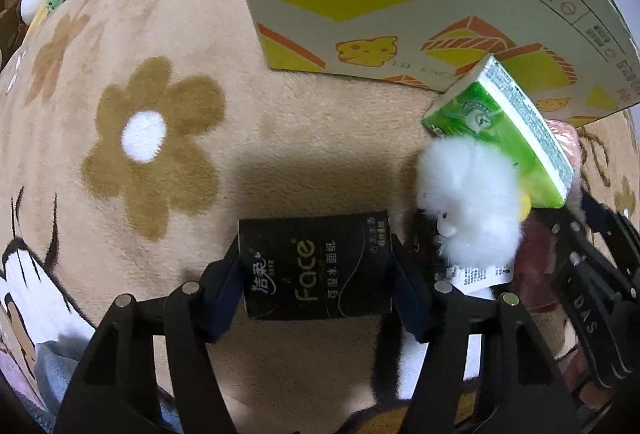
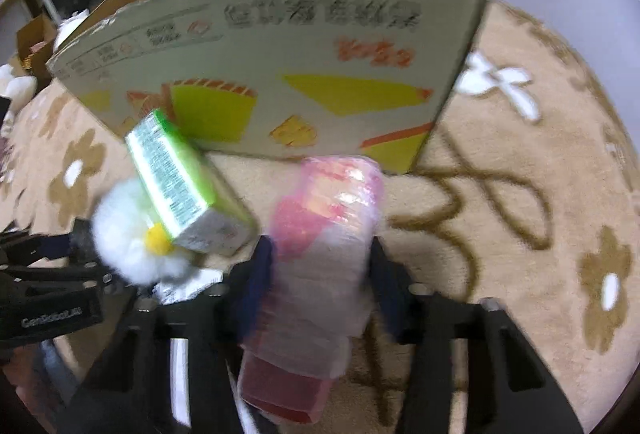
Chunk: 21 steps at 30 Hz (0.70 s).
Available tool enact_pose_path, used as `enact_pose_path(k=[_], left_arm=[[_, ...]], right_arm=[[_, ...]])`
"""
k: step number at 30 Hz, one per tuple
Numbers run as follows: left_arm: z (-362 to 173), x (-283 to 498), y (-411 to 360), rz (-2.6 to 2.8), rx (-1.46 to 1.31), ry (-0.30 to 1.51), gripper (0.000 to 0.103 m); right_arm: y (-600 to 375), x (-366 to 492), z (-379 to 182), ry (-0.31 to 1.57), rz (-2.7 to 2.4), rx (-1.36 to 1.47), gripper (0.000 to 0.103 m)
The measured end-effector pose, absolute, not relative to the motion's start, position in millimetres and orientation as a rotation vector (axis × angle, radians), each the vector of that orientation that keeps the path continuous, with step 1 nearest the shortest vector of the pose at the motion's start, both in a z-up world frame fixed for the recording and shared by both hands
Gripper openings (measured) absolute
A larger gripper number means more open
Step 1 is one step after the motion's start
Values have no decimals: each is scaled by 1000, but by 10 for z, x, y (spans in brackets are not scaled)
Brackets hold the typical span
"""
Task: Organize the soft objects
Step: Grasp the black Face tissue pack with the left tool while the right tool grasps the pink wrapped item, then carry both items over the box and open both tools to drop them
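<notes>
Nearest the person, the left gripper (image 1: 316,266) points down at the rug (image 1: 280,137) and pinches a black tissue pack (image 1: 314,266) by its two short ends, pads against the wrap. The pack looks light and squashy with a slick film: a hold across the middle suits it, firm enough not to slip.

Just beside it, the right gripper (image 2: 320,274) clamps a pink tissue pack (image 2: 324,234) across its sides; blurred, so the contact depth is unclear. The glossy wrap probably slides.

Between the two, a white fluffy toy (image 1: 468,201) carries a tilted green tissue pack (image 1: 500,129), likely to topple.

Farthest, the cardboard box (image 2: 280,53) stands on the rug, open-topped, the likely drop spot.
</notes>
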<state>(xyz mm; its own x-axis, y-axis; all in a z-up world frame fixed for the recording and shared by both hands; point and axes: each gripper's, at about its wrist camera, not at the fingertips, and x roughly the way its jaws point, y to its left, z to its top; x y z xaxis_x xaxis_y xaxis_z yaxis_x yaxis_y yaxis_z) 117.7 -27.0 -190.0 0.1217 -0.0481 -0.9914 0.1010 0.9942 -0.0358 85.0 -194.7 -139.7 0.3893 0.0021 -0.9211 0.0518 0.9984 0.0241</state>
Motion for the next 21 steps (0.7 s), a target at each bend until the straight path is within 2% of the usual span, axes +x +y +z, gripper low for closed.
enact_pose_path(k=[2,6,13,21], left_arm=[[-1879,1180,-272,-111,39,1437,64],[-1719,1215,-109,-91,16,1390,63],[-1318,1101,-30,-106,19,1253,63],[-629,844,22,-136,52,977,63]], right_arm=[[-1983,842,-1371,1158,-35,83,42],[-2032,815,-1247,1113,-46,116,20],[-2047,710,-971,1042,-39,133,17],[-2224,463,-430,894,-34,140,17]])
